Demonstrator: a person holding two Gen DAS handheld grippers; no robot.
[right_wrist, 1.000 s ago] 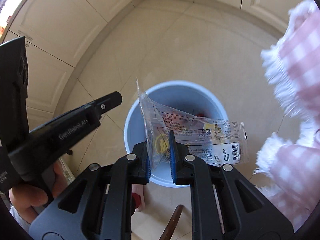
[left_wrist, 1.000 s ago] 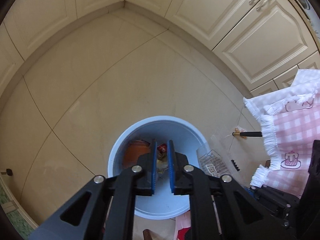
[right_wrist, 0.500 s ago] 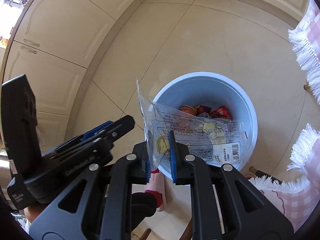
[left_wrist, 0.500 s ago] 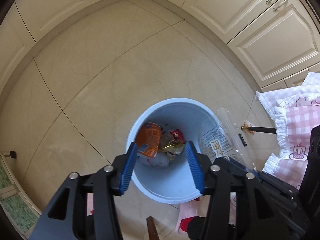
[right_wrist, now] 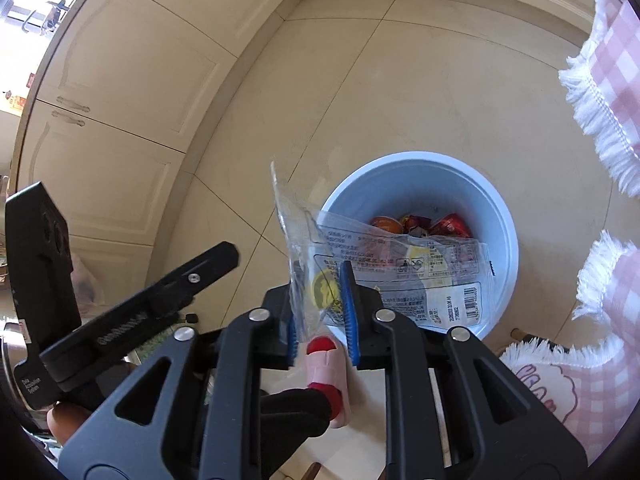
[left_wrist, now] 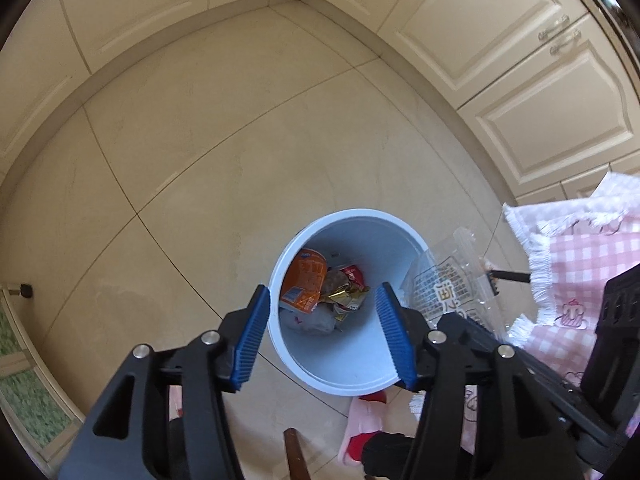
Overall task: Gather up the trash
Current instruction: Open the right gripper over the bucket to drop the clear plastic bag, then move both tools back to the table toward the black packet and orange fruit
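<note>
Tiled floor [left_wrist: 200,168] all around me, cream cabinets [left_wrist: 520,80] wrapping the corner, and a pink checked cloth [left_wrist: 580,264] hanging in at my right. Down in the middle stands the pale blue bin [left_wrist: 340,376], mouth up, placed right below both hands so anything I let go drops straight in. It already has an orange packet [left_wrist: 306,280] and crumpled foil wrappers [left_wrist: 344,292] at the bottom. My left tongs [left_wrist: 324,334] hang over the rim, jaws parting and about halfway apart, nothing between them. My right tongs [right_wrist: 320,304] carry the clear plastic bag [right_wrist: 400,268] by its corner, and those jaws are easing apart too, with the film still between them, looking barely held. The bag hangs across the bin's near rim, mostly over the opening, so I reckon it should slide in.
</note>
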